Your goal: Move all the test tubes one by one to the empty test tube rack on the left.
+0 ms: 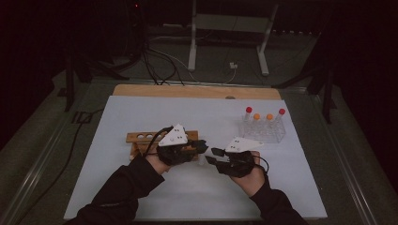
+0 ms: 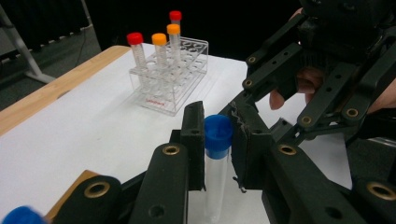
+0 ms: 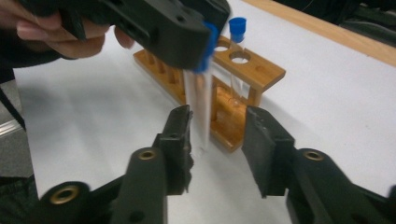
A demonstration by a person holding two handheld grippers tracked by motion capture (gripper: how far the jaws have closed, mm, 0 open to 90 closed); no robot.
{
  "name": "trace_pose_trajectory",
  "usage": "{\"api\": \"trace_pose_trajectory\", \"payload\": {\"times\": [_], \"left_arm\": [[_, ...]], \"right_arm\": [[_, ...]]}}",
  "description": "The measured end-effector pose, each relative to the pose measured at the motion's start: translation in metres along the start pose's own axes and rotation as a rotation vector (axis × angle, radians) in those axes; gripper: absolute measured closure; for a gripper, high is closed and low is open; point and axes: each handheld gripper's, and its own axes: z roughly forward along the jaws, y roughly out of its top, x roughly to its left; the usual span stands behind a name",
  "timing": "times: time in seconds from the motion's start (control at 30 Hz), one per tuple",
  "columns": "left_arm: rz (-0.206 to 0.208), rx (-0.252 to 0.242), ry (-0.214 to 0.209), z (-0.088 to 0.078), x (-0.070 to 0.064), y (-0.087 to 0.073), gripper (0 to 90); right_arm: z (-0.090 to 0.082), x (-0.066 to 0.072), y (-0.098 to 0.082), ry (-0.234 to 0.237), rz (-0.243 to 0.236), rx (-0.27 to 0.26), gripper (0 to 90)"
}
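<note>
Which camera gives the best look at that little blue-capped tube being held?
The left gripper view: the blue-capped tube stands close up, cap clamped by the left gripper. The right gripper view shows its clear body, blurred, cap half hidden. The high view hides it behind the grippers.

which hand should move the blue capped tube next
Left. The left tool is already shut on the tube at its blue cap, while the right tool is open around its lower end without pressing it.
</note>
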Motion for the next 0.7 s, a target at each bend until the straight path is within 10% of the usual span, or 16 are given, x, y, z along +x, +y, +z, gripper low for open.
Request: {"api": "trace_pose_trajectory", "payload": {"times": [0.7], "left_arm": [[-0.024, -0.048, 0.178, -0.052, 0.037, 0.007, 77.5]], "right_arm": [[-0.006, -0.002, 0.004, 0.002, 0.031, -0.069, 25.3]]}}
